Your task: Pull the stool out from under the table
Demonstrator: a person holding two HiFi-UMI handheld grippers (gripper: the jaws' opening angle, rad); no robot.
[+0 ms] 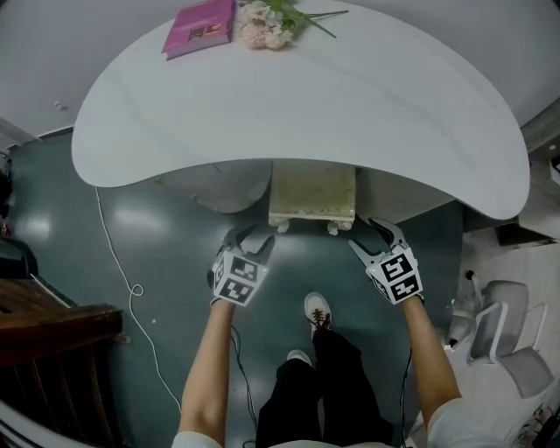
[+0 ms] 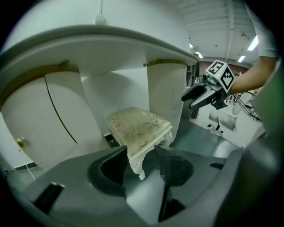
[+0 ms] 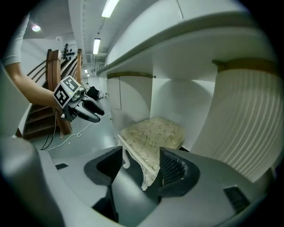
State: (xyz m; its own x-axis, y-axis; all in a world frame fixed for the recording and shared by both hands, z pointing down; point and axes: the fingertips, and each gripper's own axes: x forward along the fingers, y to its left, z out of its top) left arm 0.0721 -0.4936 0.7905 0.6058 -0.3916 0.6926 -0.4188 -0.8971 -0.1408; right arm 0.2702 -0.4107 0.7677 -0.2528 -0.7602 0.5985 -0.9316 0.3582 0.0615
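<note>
The cream stool (image 1: 312, 197) with a patterned seat stands half under the white table (image 1: 306, 114), its front legs showing on the dark floor. My left gripper (image 1: 251, 241) sits just off the stool's front left corner, jaws apart. My right gripper (image 1: 370, 238) sits just off the front right corner, also spread. In the left gripper view the stool (image 2: 137, 126) shows its corner leg between my left gripper's (image 2: 140, 166) open jaws, no pad pressing on it. In the right gripper view the stool (image 3: 153, 135) corner lies likewise between my right gripper's (image 3: 142, 170) open jaws.
A pink book (image 1: 199, 26) and flowers (image 1: 267, 24) lie on the table's far side. White table pedestals (image 2: 166, 97) flank the stool. A wooden stair (image 1: 52, 332) stands at left, a white office chair (image 1: 503, 341) at right. A cable (image 1: 131, 289) trails over the floor; the person's shoe (image 1: 317, 311) is behind the stool.
</note>
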